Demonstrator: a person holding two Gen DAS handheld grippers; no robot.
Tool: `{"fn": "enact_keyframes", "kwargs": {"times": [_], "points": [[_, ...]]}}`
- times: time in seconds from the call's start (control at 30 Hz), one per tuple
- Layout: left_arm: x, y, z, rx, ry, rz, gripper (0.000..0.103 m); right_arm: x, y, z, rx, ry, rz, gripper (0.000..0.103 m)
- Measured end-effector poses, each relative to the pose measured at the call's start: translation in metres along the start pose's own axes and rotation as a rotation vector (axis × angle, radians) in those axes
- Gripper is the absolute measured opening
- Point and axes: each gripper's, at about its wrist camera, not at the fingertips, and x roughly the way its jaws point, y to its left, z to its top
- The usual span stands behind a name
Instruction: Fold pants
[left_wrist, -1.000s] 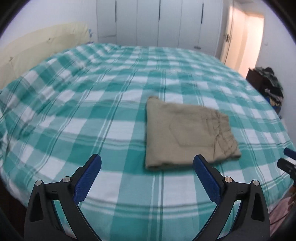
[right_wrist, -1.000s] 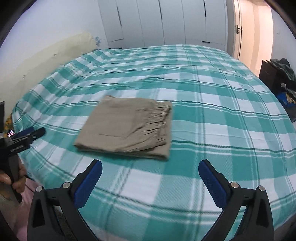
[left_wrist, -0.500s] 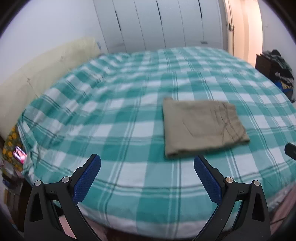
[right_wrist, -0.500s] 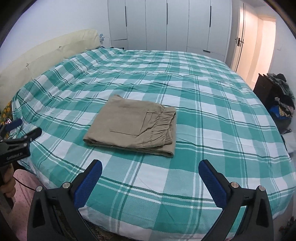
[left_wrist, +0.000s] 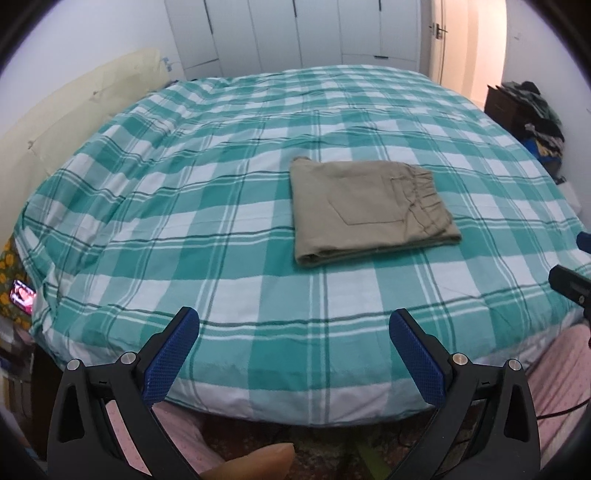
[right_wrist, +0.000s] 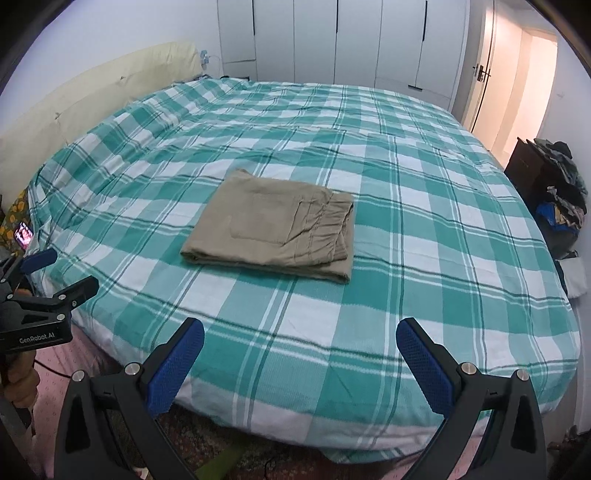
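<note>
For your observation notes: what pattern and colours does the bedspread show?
The bedspread is a green-and-white check, clearest in the right wrist view.

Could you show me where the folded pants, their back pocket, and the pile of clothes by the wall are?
folded pants (right_wrist: 258, 229) right wrist view, top layer.
back pocket (left_wrist: 369, 203) left wrist view, pocket middle.
pile of clothes (right_wrist: 563, 192) right wrist view, heap's middle.

Plain khaki pants lie mid-frame on a bed covered in green-and-white plaid. Both tongs, left and right, are black with blue textured pads. White wardrobe doors fill the top; a cream headboard sits upper left.
</note>
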Motion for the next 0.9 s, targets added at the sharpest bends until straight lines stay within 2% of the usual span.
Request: {"fn": "enact_keyframes", "kwargs": {"times": [0.23, 0.43, 0.53, 0.9], "points": [[-0.007, -0.004, -0.013, 0.014, 0.056, -0.029, 0.103, -0.017, 0.019, -0.014, -0.039, 0.039, 0.046, 0.103], [-0.012, -0.005, -0.015, -0.007, 0.085, -0.082, 0.103, -0.02, 0.024, -0.017, -0.039, 0.047, 0.04, 0.103], [-0.011, -0.005, -0.014, -0.007, 0.08, -0.06, 0.103, -0.017, 0.025, -0.017, -0.037, 0.051, 0.044, 0.103], [-0.011, -0.004, -0.009, -0.013, 0.072, -0.052, 0.103, -0.016, 0.02, -0.013, -0.042, 0.036, 0.019, 0.103]]}}
